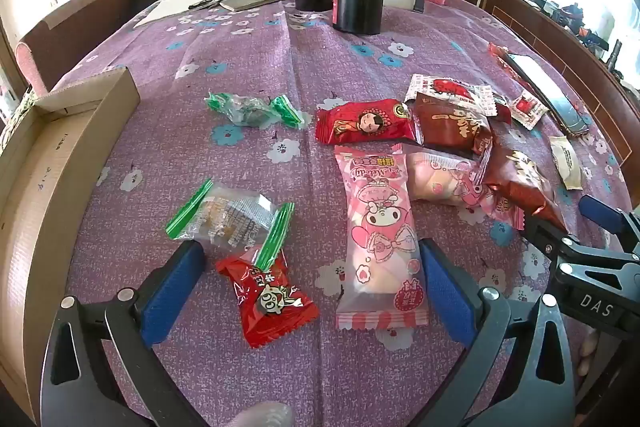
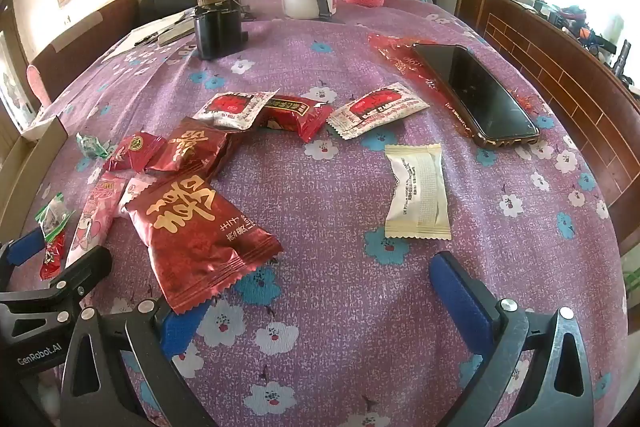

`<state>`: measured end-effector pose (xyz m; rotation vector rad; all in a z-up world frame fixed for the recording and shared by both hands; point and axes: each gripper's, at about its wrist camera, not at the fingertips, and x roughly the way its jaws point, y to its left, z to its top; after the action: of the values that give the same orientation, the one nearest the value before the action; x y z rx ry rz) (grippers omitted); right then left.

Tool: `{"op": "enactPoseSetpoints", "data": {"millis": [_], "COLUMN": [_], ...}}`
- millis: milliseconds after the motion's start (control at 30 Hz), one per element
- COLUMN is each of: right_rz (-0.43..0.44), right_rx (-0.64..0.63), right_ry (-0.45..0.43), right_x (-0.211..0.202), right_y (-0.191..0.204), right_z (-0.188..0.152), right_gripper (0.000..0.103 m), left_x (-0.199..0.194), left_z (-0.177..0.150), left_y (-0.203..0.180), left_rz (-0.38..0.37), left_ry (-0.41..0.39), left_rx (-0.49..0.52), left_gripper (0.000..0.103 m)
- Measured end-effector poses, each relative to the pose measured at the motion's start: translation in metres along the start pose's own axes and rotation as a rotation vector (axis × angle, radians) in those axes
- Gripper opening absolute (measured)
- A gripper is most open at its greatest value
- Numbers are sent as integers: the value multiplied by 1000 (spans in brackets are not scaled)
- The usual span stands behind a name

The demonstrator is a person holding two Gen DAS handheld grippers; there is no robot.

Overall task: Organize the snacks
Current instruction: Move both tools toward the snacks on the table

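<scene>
While my left gripper (image 1: 308, 291) gapes wide and empty, a red candy (image 1: 268, 297) and pink pack (image 1: 378, 239) both lie between its fingers on the bench (image 1: 280, 67); closing could catch both. A carton (image 1: 48, 167) waits to its left.

My right gripper (image 2: 316, 301) is equally spread, holding nothing; the glossy red pouch (image 2: 196, 239) overlaps its left finger and may slide.

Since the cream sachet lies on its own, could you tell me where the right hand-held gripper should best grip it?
Grip the cream sachet across its narrow middle, coming from above. It lies flat and lengthwise ahead of the open right hand-held gripper, with bare tablecloth beside both long edges for the fingers.
</scene>
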<state>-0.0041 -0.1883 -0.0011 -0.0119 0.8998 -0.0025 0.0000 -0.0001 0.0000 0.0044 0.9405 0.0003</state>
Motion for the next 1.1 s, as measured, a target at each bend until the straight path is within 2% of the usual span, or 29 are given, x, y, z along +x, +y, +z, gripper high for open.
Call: {"op": "enactPoseSetpoints", "data": {"millis": [600,733,1000,1100], "right_rz": [-4,-4,-5,-4], "right_rx": [-2,-2,6,17], "right_ry": [1,1,3,40], "right_x": [0,0,1,1], "right_y": [0,0,1,1], "right_z": [0,0,-1,0], "right_gripper": [103,103,103,103], "left_x": [-2,-7,-16,-18], "left_z": [-2,-5,-18,-19], "left_y": [1,4,2,2], "left_rz": [11,-17,-23,-23], "left_ry": [20,69,63,63], "left_rx": [-16,24,38,45], "left_gripper": [103,103,103,103]}}
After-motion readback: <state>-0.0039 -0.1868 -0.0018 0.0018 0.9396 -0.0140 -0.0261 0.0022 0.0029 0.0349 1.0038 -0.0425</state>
